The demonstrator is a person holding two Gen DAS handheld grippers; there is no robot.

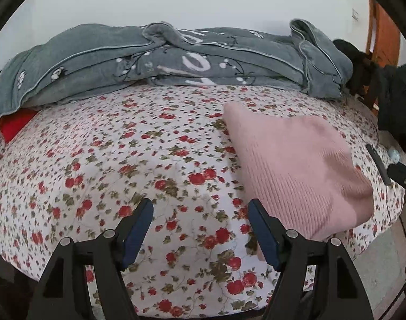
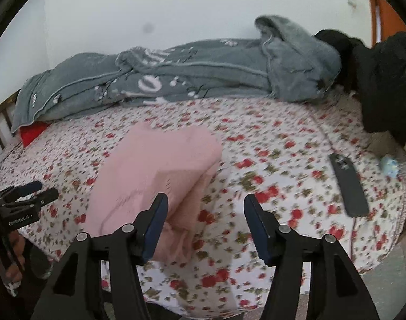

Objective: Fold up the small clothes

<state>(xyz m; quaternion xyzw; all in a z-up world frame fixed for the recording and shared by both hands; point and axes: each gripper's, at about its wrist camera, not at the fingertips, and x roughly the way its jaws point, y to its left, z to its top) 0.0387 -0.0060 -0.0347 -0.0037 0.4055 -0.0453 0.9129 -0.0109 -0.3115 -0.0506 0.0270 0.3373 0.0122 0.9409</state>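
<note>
A folded pink knit garment (image 1: 296,165) lies on the floral bedsheet (image 1: 123,160), near the bed's front edge. My left gripper (image 1: 200,208) is open and empty, just left of the garment, above the sheet. In the right wrist view the garment (image 2: 155,170) lies ahead and to the left. My right gripper (image 2: 205,202) is open and empty, its left finger over the garment's near right corner. The left gripper (image 2: 40,190) shows at the far left of the right wrist view. The right gripper's tip (image 1: 400,173) shows at the far right of the left wrist view.
A grey blanket (image 1: 163,61) is bunched along the back of the bed by the wall. A red item (image 1: 13,128) sticks out under its left end. Dark clothing (image 2: 384,85) hangs at the right. A black remote (image 2: 349,186) with a cord and a small light-blue object (image 2: 389,165) lie on the sheet's right side.
</note>
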